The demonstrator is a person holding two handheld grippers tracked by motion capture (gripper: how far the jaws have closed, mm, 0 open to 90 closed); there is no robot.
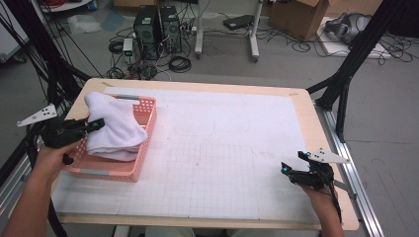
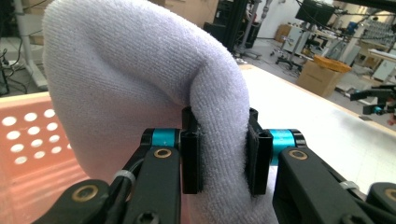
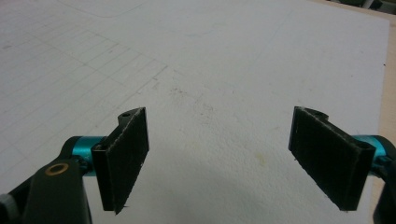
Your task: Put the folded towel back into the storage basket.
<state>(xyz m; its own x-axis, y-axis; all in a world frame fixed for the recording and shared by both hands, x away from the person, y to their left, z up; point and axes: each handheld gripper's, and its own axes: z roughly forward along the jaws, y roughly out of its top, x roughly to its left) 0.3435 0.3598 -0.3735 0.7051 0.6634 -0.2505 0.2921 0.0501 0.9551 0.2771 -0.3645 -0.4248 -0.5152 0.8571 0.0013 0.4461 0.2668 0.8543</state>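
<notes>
Item, white terry-cloth towel (image 1: 114,126): my left gripper (image 2: 219,154) pinches a fold over the pink perforated plastic basket (image 1: 143,148) at far left, lowering judged underway, release next; my right gripper (image 3: 229,158) idles wide near right.

Bright, even indoor light; soft shadows, slightly soft focus, mild glare on white.
</notes>
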